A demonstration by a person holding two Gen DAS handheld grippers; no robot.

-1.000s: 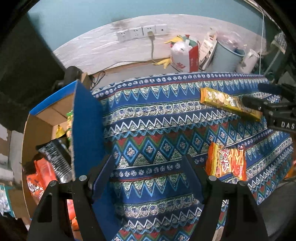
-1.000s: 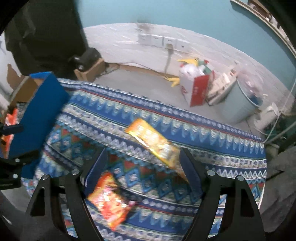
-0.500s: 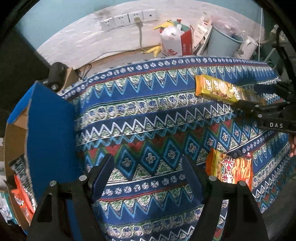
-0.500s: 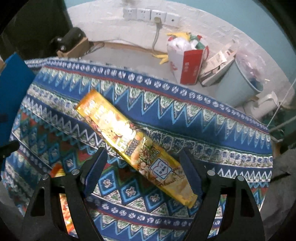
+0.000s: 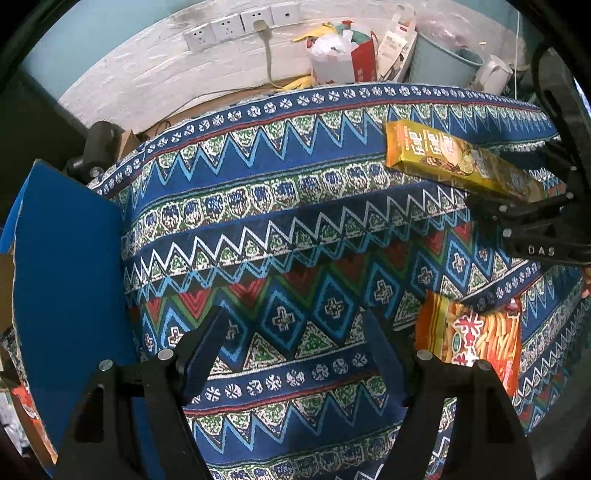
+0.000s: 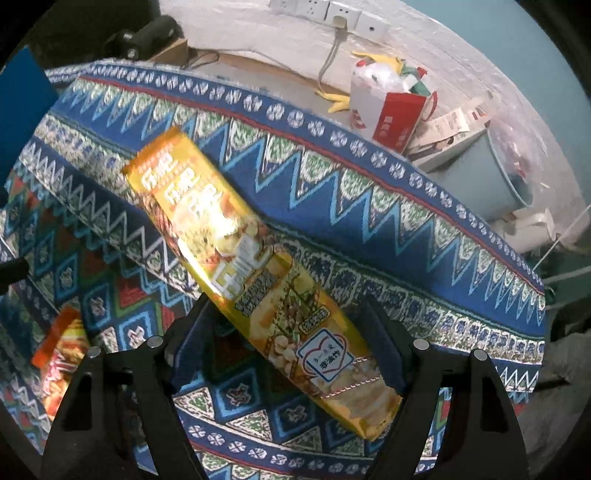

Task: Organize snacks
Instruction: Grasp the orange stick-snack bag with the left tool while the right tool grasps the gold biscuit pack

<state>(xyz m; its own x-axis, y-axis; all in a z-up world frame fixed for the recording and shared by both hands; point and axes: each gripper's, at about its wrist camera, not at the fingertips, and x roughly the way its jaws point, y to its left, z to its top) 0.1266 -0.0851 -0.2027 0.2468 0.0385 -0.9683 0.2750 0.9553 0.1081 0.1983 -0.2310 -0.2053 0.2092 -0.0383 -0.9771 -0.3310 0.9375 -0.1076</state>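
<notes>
I see one table covered by a blue patterned woven cloth (image 5: 280, 229), filling most of both views. At its left edge stands one cardboard box with a blue flap (image 5: 66, 280); a sliver of orange packaging shows low down beside it, too hidden for me to count what is inside.

On the floor beyond the table I count one pale blue-grey plastic bin (image 6: 484, 177), one red-and-white paper bag stuffed with plastic (image 6: 388, 107), and one white kettle (image 5: 493, 75). One strip of white wall sockets (image 5: 236, 26) sits on the wall, four faces showing from the left wrist view, with one grey cable plugged in.

I count two snacks on the cloth. One long yellow-gold foil pack of crackers (image 6: 255, 273) lies diagonally toward the far right part of the table; its near end sits between the fingers of my right gripper (image 6: 284, 350), whose jaws stand wide apart on either side of it, and I cannot tell whether either pad touches it. One smaller orange-red snack bag (image 5: 472, 339) lies near the table's front edge, well apart from the long pack.

My left gripper (image 5: 295, 354) hovers over bare cloth, jaws spread and holding nothing, with the orange-red bag just beside its right finger (image 5: 388, 365).
</notes>
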